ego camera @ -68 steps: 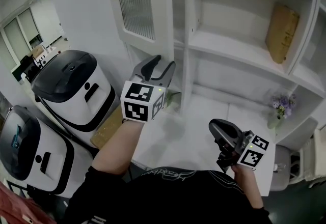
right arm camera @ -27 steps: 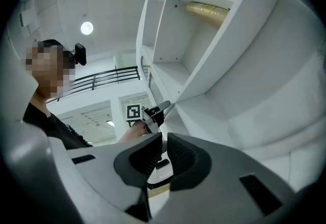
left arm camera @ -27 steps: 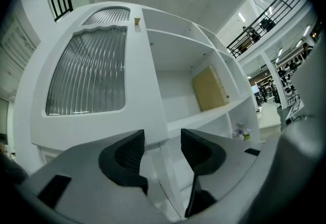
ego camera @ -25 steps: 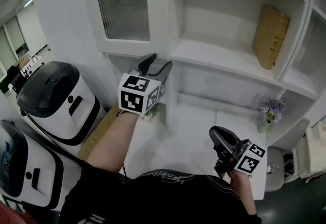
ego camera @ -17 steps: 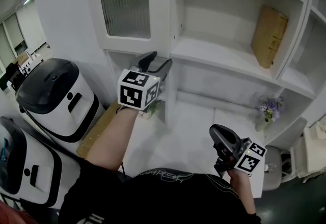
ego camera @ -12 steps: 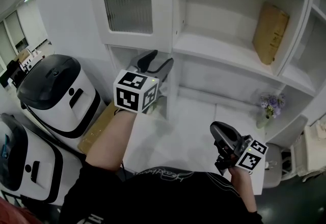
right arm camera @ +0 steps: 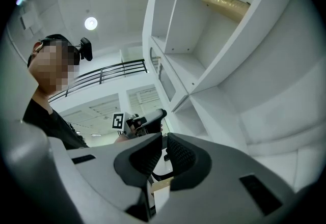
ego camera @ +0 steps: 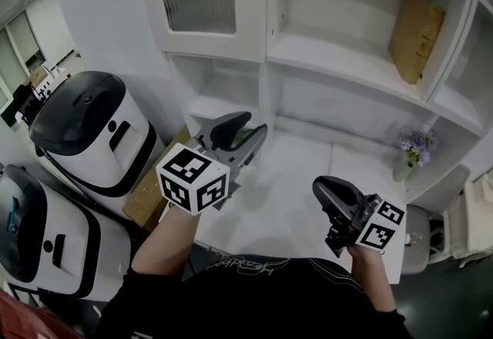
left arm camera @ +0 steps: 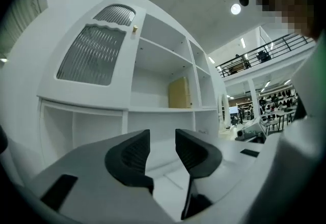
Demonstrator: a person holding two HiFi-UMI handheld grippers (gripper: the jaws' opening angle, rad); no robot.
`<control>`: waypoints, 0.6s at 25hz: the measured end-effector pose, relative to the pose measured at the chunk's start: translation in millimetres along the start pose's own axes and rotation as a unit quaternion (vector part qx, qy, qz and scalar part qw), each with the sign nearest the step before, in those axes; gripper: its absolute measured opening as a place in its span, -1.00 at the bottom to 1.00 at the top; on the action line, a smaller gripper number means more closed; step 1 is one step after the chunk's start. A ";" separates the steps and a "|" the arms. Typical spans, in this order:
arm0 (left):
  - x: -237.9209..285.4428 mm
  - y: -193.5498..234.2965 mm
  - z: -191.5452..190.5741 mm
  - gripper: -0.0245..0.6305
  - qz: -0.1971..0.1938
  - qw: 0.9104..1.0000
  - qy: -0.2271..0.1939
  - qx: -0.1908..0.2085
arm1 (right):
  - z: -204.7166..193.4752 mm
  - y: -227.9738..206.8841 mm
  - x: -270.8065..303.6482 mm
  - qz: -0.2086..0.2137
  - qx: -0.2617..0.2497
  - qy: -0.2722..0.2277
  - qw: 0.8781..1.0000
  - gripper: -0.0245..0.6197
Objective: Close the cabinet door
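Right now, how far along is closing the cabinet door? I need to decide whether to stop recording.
Done, by the look of it: the cabinet door sits flush in its frame, its knob beside the open shelves. In hand: nothing; the left gripper hangs clear of the door, its jaws have just been closing, nothing between them, and the right gripper is empty. Left: only checking that it latched.
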State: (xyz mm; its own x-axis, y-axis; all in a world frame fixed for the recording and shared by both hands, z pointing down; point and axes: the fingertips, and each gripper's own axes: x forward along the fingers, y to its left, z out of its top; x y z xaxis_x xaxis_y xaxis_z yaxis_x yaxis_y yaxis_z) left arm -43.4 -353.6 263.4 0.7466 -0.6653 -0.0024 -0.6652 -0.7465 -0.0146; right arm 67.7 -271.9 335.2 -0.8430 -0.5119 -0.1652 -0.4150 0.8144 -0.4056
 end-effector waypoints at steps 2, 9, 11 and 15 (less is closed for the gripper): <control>-6.3 -16.7 -15.9 -0.46 -0.022 0.999 0.005 -0.026 | -3.1 1.6 4.4 0.007 0.000 0.003 1.000 -0.75; -26.9 -54.4 -56.8 -0.68 -0.063 0.994 0.007 -0.093 | -17.1 5.5 20.9 0.027 0.009 0.006 1.000 -0.75; -30.3 -60.9 -64.8 -0.74 -0.076 0.992 0.008 -0.104 | -21.9 6.8 24.8 0.032 0.012 0.009 0.999 -0.75; -35.8 -65.9 -73.8 -0.80 -0.084 0.990 0.010 -0.115 | -24.5 8.6 29.9 0.037 0.011 0.010 0.999 -0.75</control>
State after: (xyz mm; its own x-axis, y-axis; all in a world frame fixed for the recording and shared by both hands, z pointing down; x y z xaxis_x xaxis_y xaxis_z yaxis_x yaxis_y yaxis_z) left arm -26.9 -281.6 338.2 0.8483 -0.5295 0.0010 -0.5172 -0.8283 0.2153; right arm 30.5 -273.4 348.8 -0.8774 -0.4456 -0.1779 -0.3449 0.8434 -0.4120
